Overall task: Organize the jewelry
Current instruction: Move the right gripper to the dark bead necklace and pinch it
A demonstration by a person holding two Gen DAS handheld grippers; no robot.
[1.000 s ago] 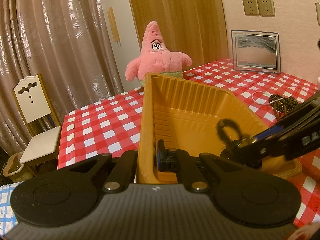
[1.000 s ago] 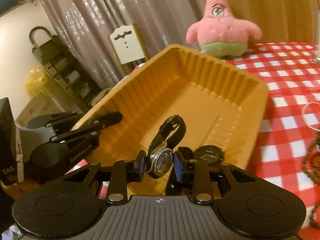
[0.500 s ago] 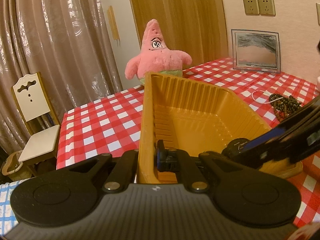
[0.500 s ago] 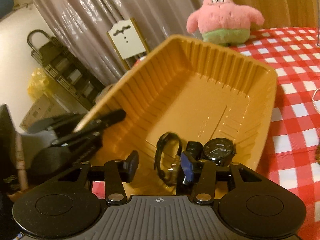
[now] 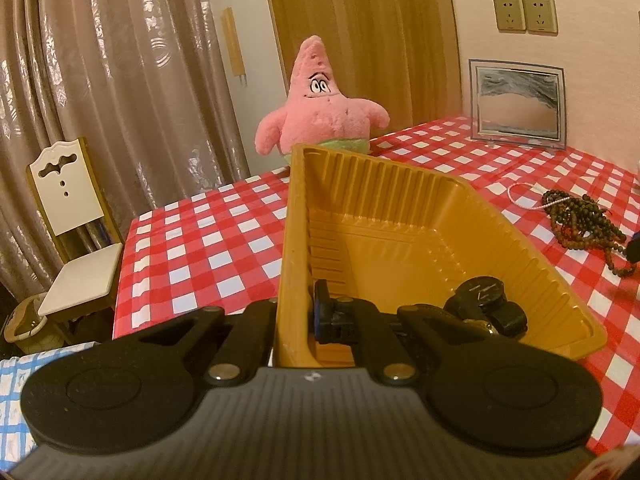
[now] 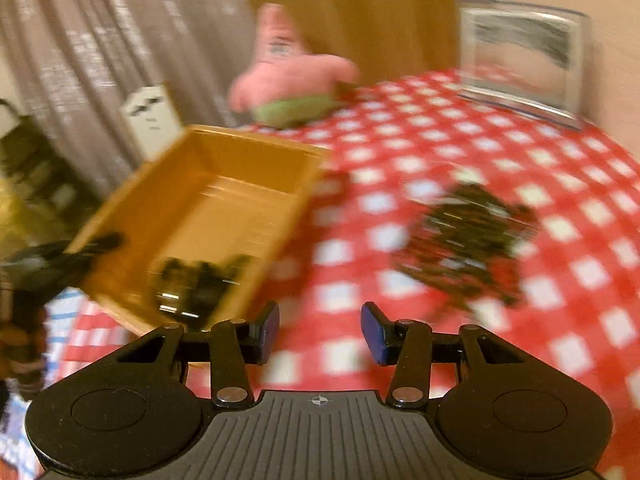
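Black watch (image 5: pixel 482 294) now trayed, right hand-held gripper (image 6: pixel 320 330) withdrawn

Room: warm indoor lighting. A grey-brown patterned curtain (image 5: pixel 100 80) covers the left side. A wooden door (image 5: pixel 360 40) stands behind the table, beside a cream wall with two sockets (image 5: pixel 525 14). A white-backed wooden chair (image 5: pixel 76 216) sits at the table's left edge. The table carries a red-and-white checked cloth (image 5: pixel 208 240).
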